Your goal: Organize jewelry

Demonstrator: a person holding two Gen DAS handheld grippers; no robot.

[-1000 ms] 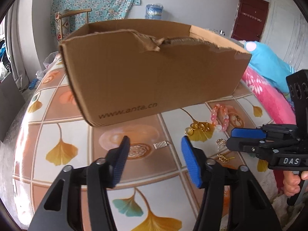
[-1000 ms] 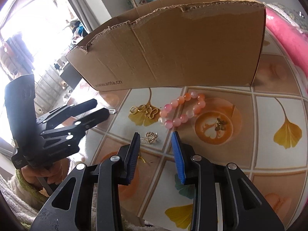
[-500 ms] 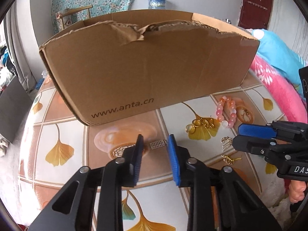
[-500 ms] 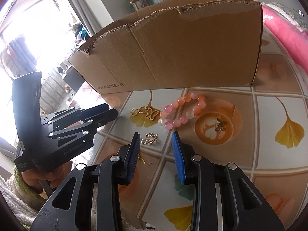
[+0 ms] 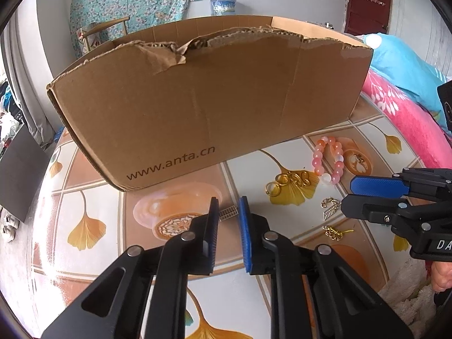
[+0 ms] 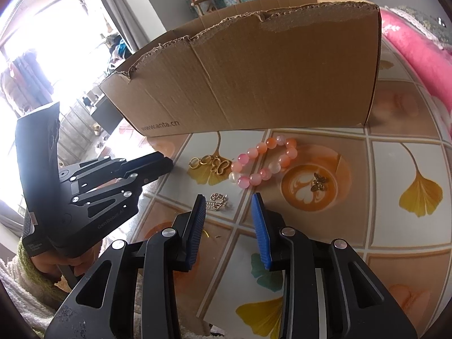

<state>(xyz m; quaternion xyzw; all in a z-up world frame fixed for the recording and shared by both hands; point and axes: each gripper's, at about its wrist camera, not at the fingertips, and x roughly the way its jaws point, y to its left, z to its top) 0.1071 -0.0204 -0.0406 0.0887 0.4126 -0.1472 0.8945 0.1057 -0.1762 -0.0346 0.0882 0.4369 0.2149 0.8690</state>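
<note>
A small silver comb-shaped clip (image 5: 228,213) lies on the leaf-patterned table (image 5: 93,197), just in front of the cardboard box (image 5: 212,107). My left gripper (image 5: 228,204) points down at the clip. Its jaws are closing, with the clip in the narrow gap between the blue pads and a sliver of space still showing on each side. Further right lie a pink bead bracelet (image 5: 329,163), gold rings (image 5: 291,180) and a gold chain piece (image 6: 217,201). My right gripper (image 6: 228,199) hovers open over that chain piece, holding nothing. A butterfly charm (image 6: 319,183) sits beside the bracelet (image 6: 262,163).
The tall box (image 6: 254,79) with its torn top edge blocks the back of the table. A pink blanket (image 5: 409,118) lies along the right side. A gold earring (image 5: 336,231) sits near the front. The left gripper (image 6: 158,172) shows at the left of the right wrist view.
The left jaws have narrowed from wide apart to a slim gap around the silver clip, and the gripper has edged closer to it. The right gripper has stayed still.
</note>
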